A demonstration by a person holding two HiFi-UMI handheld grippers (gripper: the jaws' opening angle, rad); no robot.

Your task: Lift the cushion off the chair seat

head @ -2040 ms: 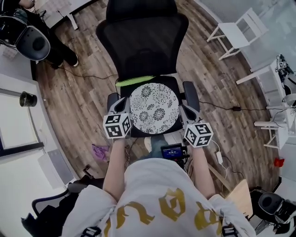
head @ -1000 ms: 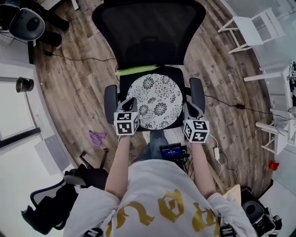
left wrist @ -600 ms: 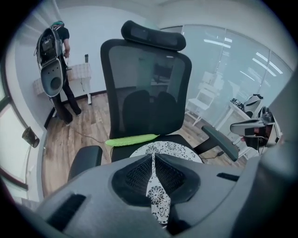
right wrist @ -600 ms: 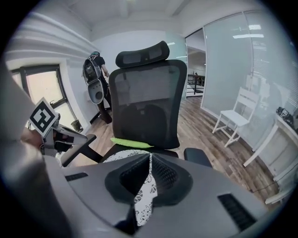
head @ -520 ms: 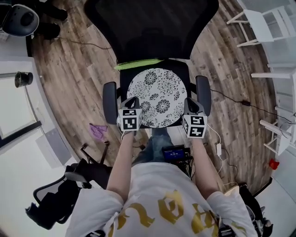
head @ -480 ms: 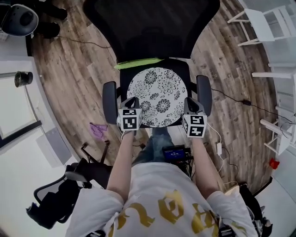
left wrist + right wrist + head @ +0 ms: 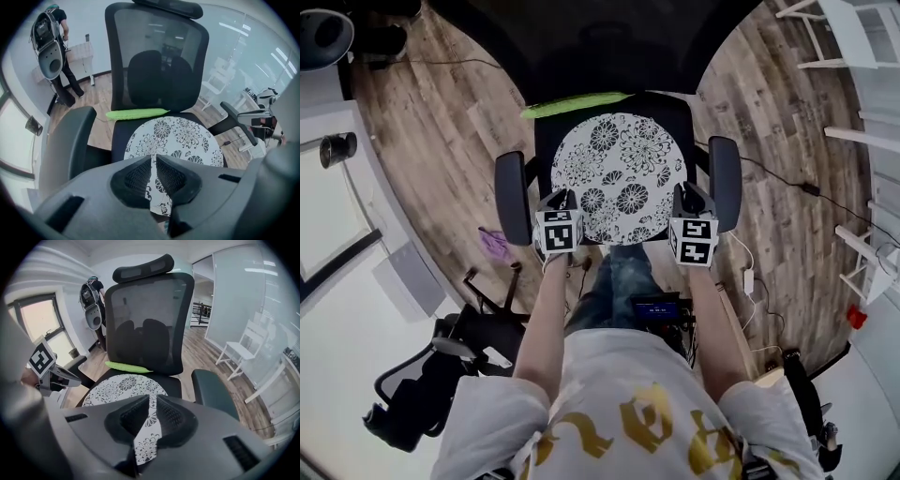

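A: Jaws first. Left gripper (image 7: 153,157): jaws drawn together, only a slit between them, nothing held. Right gripper (image 7: 153,398): same, closed to a slit, empty.

B: Agreed. Patterned fabric shows through both slits, but it lies beyond the tips and isn't pinched.

A: Scene, big to small. Office chair (image 7: 546,131): black, mesh back, seat facing the person. Left armrest (image 7: 512,197) and right armrest (image 7: 725,183) flank it. On the seat is the cushion (image 7: 619,173): round, flat, white with a dark flower print, covering most of the seat. Behind it, against the backrest, a thin green strip (image 7: 572,103); can't tell what it is.

B: Step in hand?

A: Approach, by my reading. The cushion lies flat, not yet lifted, and neither gripper has it.

B: What does the next move call for?

A: The jaws must open first. Then each takes the rim, one pad over the edge and one under. It looks a thin, soft disc, likely to sag between two grips, so raise both sides level.

B: Cushion relative to the jaws?

A: Head view: both grippers sit at its near edge, left at the near-left rim, right at the near-right rim, just inside the armrests. Touching or not, can't tell. Both point down and across it toward the backrest.
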